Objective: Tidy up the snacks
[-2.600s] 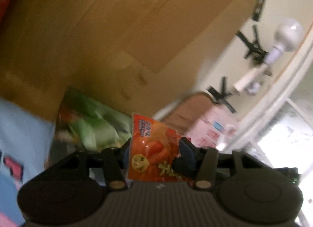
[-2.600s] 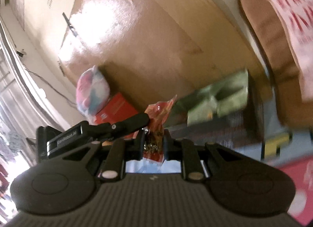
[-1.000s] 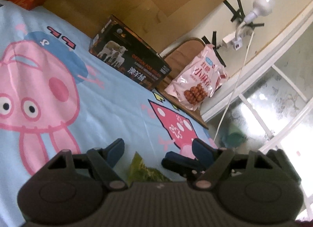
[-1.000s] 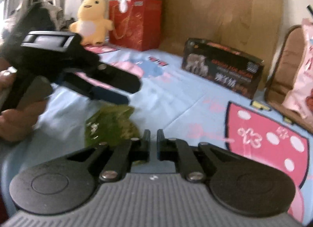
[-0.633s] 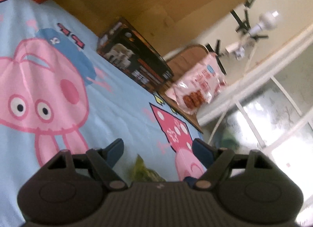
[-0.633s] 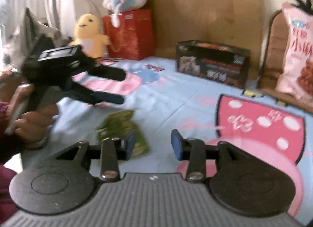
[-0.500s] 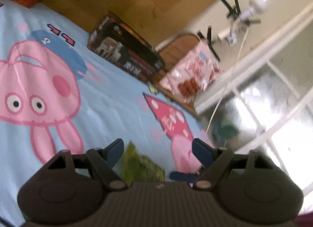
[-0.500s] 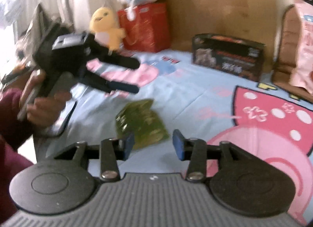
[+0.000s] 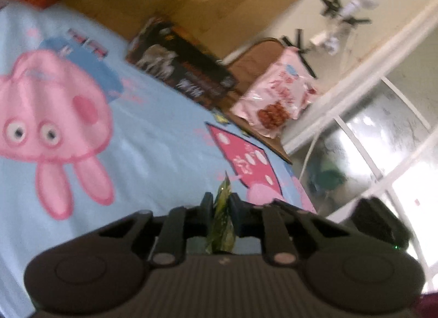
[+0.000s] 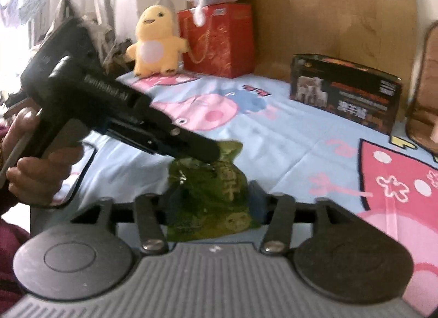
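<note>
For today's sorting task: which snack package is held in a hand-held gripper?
The green snack packet, pinched by the left hand-held gripper; the pink bag and black box sit untouched.

A small crinkled green snack packet hangs upright, lifted just above the near blue cartoon sheet.

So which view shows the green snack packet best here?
The right wrist view: the crinkled green foil snack packet faces the camera, pinched at its top by the left claw. The left wrist view shows it only edge-on, between that claw's fingers.
</note>
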Available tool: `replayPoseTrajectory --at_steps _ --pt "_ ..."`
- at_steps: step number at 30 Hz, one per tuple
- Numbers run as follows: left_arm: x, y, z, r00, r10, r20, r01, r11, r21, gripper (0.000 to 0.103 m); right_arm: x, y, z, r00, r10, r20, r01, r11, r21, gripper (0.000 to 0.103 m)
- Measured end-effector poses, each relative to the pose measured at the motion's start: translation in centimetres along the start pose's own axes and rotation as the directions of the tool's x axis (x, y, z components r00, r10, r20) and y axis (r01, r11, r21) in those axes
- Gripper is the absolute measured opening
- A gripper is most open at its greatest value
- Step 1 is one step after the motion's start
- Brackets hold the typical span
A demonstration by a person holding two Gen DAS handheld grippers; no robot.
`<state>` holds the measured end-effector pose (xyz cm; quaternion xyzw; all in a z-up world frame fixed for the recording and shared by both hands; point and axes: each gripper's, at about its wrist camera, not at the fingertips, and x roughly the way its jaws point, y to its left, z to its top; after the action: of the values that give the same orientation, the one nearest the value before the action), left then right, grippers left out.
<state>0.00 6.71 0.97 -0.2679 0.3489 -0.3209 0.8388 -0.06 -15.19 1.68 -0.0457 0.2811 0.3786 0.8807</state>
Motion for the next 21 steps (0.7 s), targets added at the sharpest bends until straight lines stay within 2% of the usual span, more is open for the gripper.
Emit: replayPoseTrajectory --at_steps 1,4,7,10,15,18,21 --pt "0.1 -0.6 0.0 1.000 0.012 0.001 -0.012 0.999 0.041 0.014 -0.2 -0.5 -0.2 1.000 0.000 -0.005 0.000 0.999 0.038 0.087" --pt "0.4 -1.4 0.1 0.999 0.035 -0.003 -0.035 0.995 0.089 0.015 -0.1 -1.4 0.1 0.999 0.040 -0.012 -0.039 0.995 0.094 0.087" --pt "0.7 -0.6 0.7 1.000 0.022 -0.010 -0.022 0.999 0.035 0.015 -0.1 -1.0 0.2 0.997 0.068 -0.020 -0.067 0.996 0.064 0.063" --pt "1.0 -0.7 1.8 1.000 -0.013 -0.003 0.013 1.000 0.022 0.015 -0.4 -1.0 0.3 0.997 0.083 -0.010 -0.082 0.993 0.089 0.050" --pt "2.4 -1.9 5.4 1.000 0.010 0.018 -0.012 0.995 0.095 0.015 -0.2 -2.5 1.8 0.997 0.064 0.032 -0.068 0.982 0.174 0.043" --pt "3.7 -2.5 9.2 0.998 0.028 0.052 -0.036 0.987 0.155 0.016 0.3 -3.8 3.5 0.996 0.036 0.081 -0.053 0.976 0.214 0.043" --pt "4.9 -3.3 13.7 0.993 0.052 0.108 -0.074 0.973 0.219 0.019 1.2 -5.4 6.7 0.989 -0.033 0.142 0.003 0.979 0.205 0.043"
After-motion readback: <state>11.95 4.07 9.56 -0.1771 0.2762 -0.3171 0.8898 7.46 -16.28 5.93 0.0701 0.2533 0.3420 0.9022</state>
